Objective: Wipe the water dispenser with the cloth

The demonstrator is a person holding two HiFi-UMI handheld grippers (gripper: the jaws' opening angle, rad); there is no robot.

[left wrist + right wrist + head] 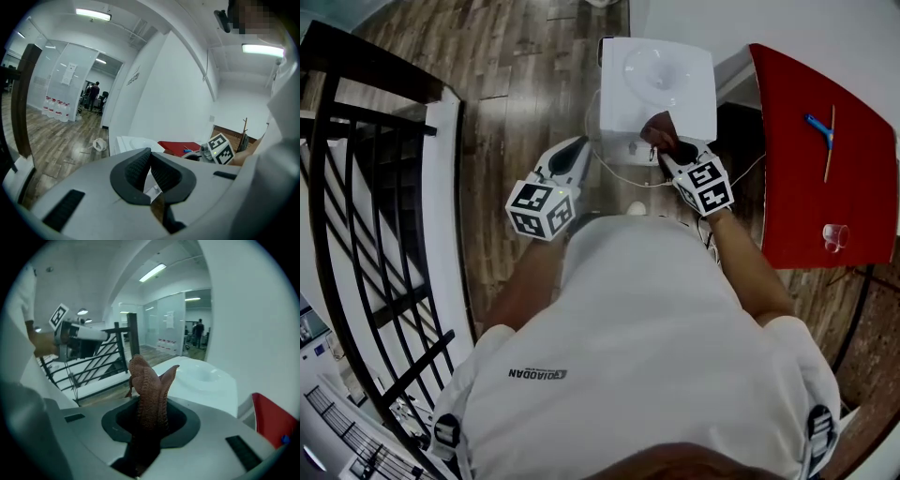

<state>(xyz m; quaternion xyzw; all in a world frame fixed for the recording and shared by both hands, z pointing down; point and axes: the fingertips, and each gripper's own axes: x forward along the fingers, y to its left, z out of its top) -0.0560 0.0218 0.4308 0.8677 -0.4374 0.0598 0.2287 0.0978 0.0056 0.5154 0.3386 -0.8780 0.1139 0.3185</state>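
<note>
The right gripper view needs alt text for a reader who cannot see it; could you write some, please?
The right gripper is shut on a brown, ribbed cloth standing up between its jaws. Just beyond sits the white, box-shaped water dispenser, its top dished.

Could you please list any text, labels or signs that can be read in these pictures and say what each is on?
"QIAODAN": on the person's white shirt, upside down in the head view.
Lettering on the white wall: too blurred to read.
Sheet on the glass door: too small to read.
</note>
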